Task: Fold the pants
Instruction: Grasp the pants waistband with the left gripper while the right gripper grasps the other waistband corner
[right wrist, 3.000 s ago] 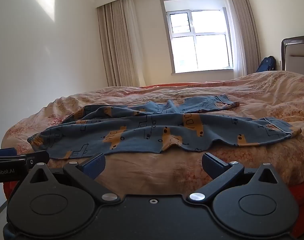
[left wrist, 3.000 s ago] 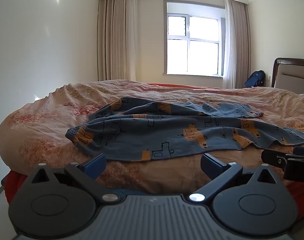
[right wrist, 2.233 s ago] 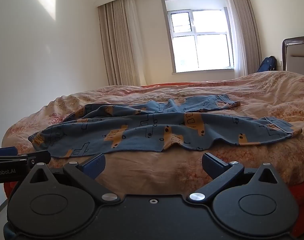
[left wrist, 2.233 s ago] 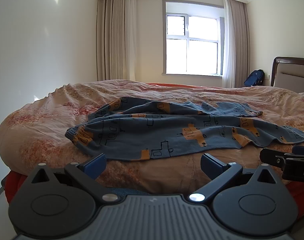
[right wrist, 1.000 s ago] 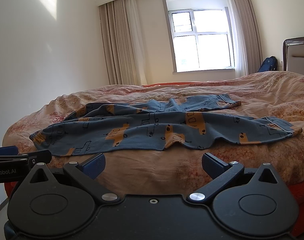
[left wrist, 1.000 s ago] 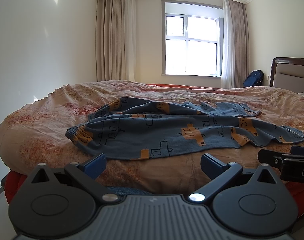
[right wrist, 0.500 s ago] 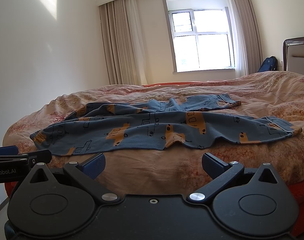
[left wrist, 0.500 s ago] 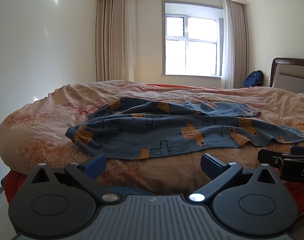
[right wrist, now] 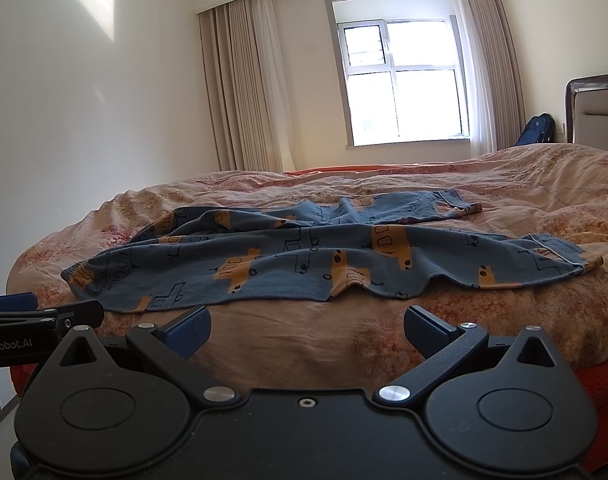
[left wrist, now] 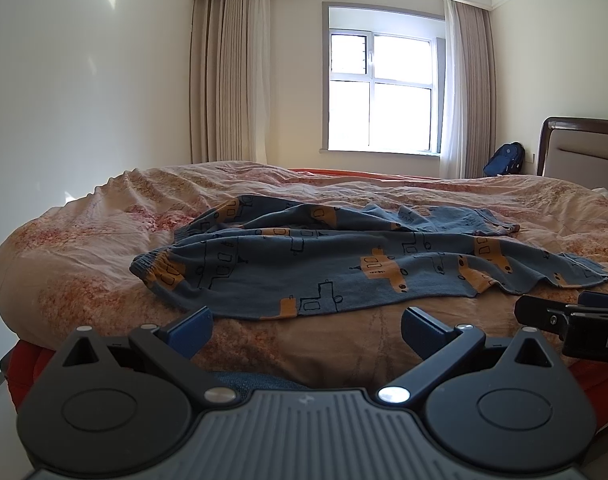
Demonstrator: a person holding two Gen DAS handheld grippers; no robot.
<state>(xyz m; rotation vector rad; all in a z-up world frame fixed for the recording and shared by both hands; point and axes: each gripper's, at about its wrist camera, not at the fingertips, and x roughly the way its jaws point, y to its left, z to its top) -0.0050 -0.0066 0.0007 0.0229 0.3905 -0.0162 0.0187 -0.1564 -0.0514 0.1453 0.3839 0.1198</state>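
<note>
While both sets of jaws stand spread wide and hold nothing, the left gripper (left wrist: pixel 305 326) and right gripper (right wrist: pixel 307 326) hover short of the bed's (left wrist: pixel 72 256) near edge, where blue patterned pants (left wrist: pixel 343 264) lie unfolded.

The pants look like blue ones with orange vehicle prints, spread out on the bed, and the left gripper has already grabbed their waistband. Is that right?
Not quite. The left gripper is open and short of the pants, touching nothing, as the left wrist view shows. They are blue with orange prints, spread on the bed.
</note>
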